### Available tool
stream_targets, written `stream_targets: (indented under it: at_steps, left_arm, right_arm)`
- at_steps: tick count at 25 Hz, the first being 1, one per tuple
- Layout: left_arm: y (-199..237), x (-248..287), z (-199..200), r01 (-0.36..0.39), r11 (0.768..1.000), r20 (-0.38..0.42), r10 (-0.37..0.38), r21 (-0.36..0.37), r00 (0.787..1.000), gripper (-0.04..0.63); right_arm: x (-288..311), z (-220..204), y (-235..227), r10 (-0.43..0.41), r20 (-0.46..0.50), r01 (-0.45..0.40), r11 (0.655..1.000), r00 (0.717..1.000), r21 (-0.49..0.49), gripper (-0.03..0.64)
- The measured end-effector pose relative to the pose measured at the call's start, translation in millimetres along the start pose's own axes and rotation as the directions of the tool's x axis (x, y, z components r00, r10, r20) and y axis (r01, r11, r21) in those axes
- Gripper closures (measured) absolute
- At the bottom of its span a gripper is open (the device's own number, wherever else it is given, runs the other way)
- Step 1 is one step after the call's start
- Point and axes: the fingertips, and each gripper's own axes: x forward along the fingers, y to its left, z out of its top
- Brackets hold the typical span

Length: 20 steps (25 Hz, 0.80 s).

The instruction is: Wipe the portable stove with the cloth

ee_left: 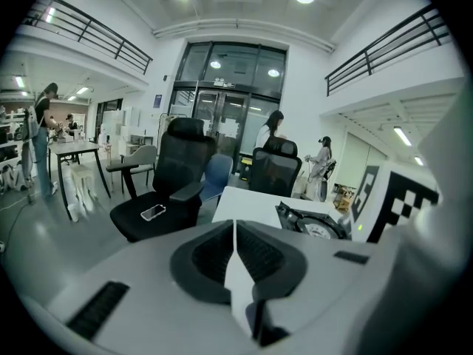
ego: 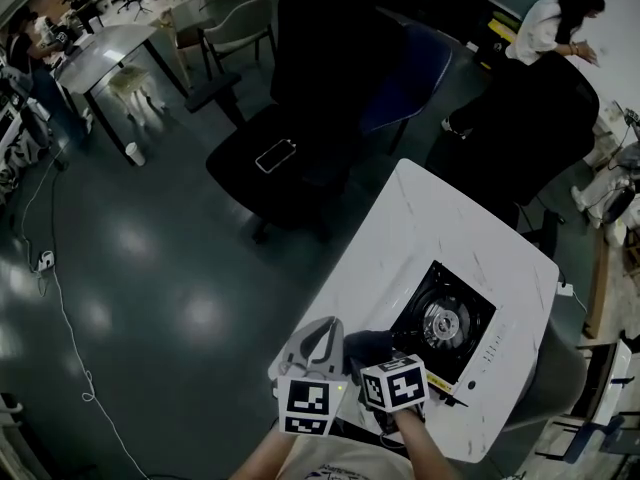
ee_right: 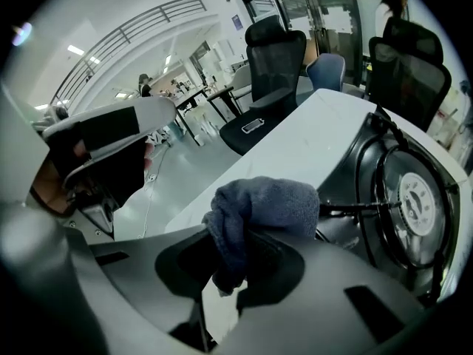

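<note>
A bunched blue-grey cloth [ee_right: 266,209] is clamped in the right gripper [ee_right: 235,268], just beside the black-topped portable stove [ee_right: 414,198]; the left gripper [ee_left: 235,246] is seen with jaws pressed together, empty.

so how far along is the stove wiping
Done: the cloth is picked up, pinched in the right gripper. In hand: it hangs at the near edge of the portable stove. Left: the wiping itself; no wiped patch shows. The left gripper is shut, empty.
</note>
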Motion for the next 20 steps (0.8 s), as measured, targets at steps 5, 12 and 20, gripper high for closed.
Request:
stream_targets:
  at_steps: [5,12,20]
  left_arm:
    - [-3.7,4.2,5.4,0.02,1.0,0.01,-0.02,0.005,1.0,0.574]
    - [-6.4,7.3,8.5,0.037,0.999,0.013,-0.037,0.004,0.999,0.574]
    - [-2.7,14.7,15.2,0.032,0.999,0.018,-0.032,0.01,0.999,0.574]
  right_arm:
    - [-4.6,18.9,-0.1,-0.009,0.022,0.009,1.0,1.0,-0.004,0.545]
    - [-9.6,37.3,-5.9,-0.008,0.038,0.007,1.0,0.999,0.009,0.546]
    - [-12.4,52.7,-13.1,-0.004,0.039,0.004,1.0,0.999,0.008,0.546]
